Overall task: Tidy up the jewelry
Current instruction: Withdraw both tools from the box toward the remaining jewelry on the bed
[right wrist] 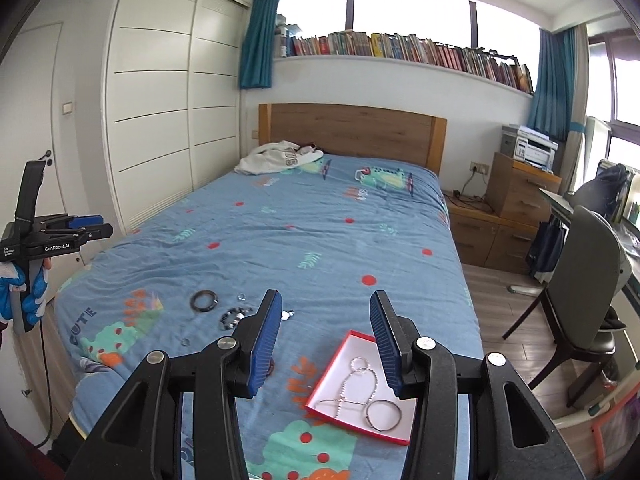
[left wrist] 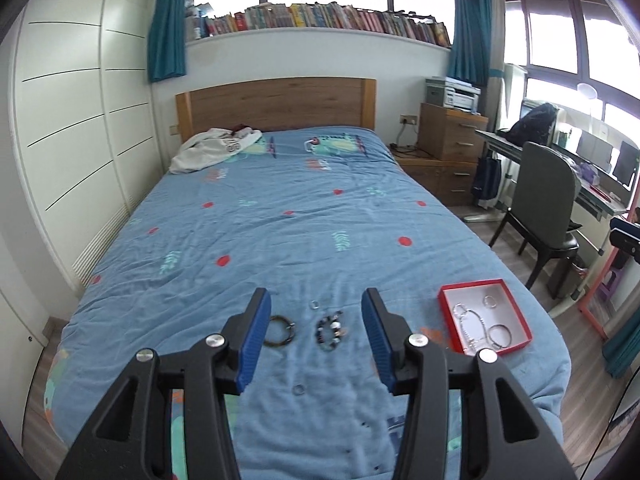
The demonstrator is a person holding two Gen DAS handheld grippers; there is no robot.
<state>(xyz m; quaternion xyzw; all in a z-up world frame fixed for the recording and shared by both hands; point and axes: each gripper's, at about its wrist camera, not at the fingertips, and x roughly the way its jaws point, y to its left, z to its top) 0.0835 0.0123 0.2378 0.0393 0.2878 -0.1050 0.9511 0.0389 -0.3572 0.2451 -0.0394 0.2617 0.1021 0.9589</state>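
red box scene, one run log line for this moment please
left gripper: jaws open, empty | right gripper: jaws open, empty | red box: holds silver chain, bangle | bedspread: dark bracelet, beaded bracelet loose

Silver chains, bangle (right wrist: 383,414) in red box (right wrist: 332,364)

Both wrist cameras look from above the foot of the bed (left wrist: 320,220) toward the headboard (right wrist: 352,132), tilted downward. They share the red box (left wrist: 486,322); the right view also catches the left gripper (right wrist: 90,228).
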